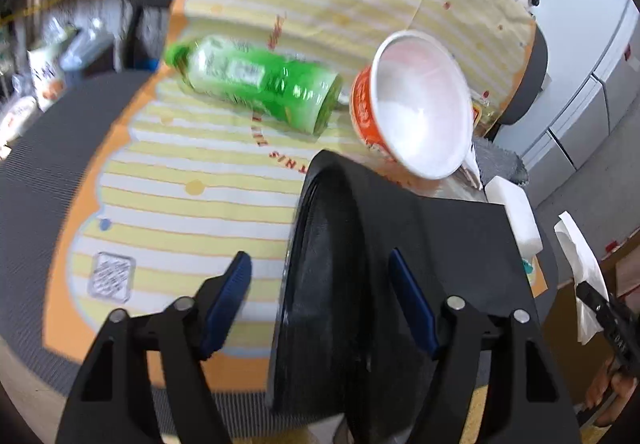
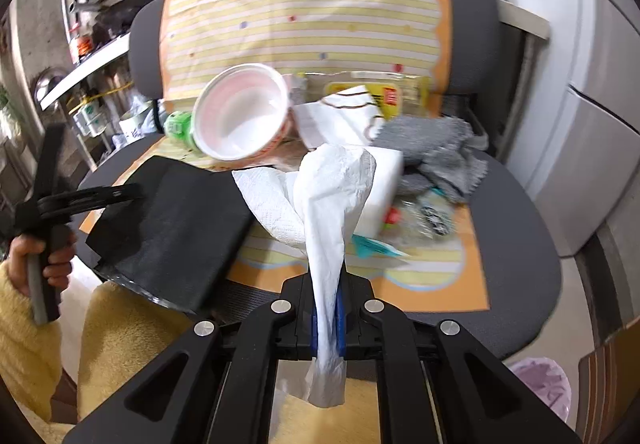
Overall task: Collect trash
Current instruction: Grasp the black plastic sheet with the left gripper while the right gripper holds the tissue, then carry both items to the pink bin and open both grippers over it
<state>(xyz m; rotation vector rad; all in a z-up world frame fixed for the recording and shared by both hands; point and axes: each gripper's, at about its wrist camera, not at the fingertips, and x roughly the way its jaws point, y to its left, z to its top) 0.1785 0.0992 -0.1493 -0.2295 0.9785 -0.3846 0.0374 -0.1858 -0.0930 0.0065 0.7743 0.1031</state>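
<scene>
Right gripper (image 2: 327,318) is clamped tight on a crumpled white paper towel (image 2: 332,196), which hangs through the blue pads and billows out above the chair seat (image 2: 516,244). Left gripper (image 1: 320,308) stands wide, jaws apart with a black tray (image 1: 332,284) on edge between them, neither pad pressing it. On the striped cloth (image 1: 192,204) lie a green plastic bottle (image 1: 264,84) on its side and, just beside it, a tipped orange noodle cup (image 1: 416,104).
</scene>
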